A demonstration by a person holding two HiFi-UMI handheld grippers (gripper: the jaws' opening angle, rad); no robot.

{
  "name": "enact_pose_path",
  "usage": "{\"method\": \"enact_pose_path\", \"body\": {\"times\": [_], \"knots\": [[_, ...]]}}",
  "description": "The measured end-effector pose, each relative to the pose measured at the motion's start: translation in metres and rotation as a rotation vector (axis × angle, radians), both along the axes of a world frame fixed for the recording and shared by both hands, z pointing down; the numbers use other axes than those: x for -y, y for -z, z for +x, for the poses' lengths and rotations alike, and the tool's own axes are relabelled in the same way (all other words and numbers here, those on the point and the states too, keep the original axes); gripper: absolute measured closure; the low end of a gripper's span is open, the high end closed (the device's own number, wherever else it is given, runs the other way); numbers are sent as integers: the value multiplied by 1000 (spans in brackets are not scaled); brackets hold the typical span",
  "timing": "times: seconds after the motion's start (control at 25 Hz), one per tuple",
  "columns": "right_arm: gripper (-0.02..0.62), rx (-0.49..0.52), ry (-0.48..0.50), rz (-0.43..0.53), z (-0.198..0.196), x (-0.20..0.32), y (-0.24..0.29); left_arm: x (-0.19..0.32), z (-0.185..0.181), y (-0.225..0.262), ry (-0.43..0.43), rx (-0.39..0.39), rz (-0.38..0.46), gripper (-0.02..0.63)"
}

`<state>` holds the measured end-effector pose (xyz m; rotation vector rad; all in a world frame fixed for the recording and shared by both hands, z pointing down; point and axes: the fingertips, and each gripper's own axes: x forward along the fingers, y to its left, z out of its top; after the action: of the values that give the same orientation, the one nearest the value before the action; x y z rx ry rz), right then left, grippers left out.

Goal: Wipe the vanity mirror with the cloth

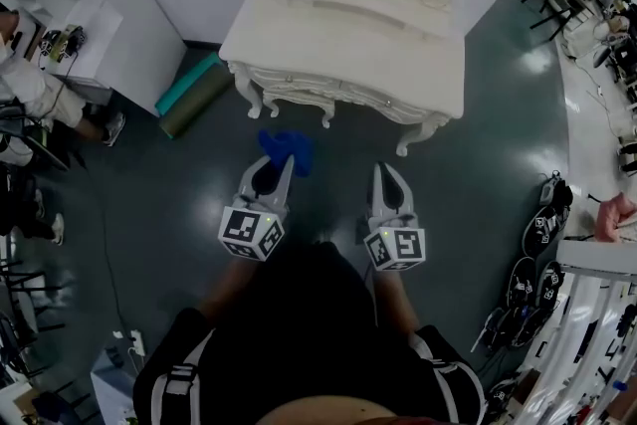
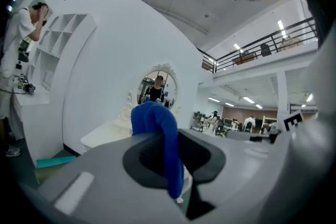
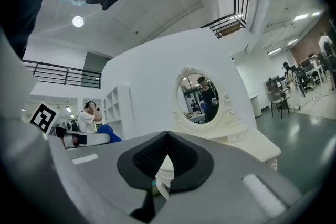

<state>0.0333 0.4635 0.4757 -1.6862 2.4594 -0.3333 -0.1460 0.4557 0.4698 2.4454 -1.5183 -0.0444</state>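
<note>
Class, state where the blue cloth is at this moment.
The cloth is clamped in the left gripper, left of centre in the head view, just in front of the vanity table.

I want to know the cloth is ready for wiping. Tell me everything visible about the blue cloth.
The blue cloth is soft, plain fabric, bunched up. It is pinched between the shut jaws of the left gripper: a rounded fold stands past the jaw tips and a strip hangs down between them. It is held in the air in front of the white vanity table, touching only the gripper.
</note>
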Motion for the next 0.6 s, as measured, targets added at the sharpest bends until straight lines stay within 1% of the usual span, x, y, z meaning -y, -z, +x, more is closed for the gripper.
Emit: {"method": "enact_pose_path", "body": {"times": [0.12,0.24,0.44,0.6], "knots": [[595,6,-4,-3,-1,12,-1,15,-1,-1,1,-3,-3,558],[595,-2,-16,-7,-1,34,-3,41,-1,-5,-7,-14,-5,558],[595,-17,-48,5,-2,87,-3,100,-6,-11,-25,-18,5,558],[595,-22,-80,9,-11,132,0,149,-16,-12,-59,-22,5,558]]}}
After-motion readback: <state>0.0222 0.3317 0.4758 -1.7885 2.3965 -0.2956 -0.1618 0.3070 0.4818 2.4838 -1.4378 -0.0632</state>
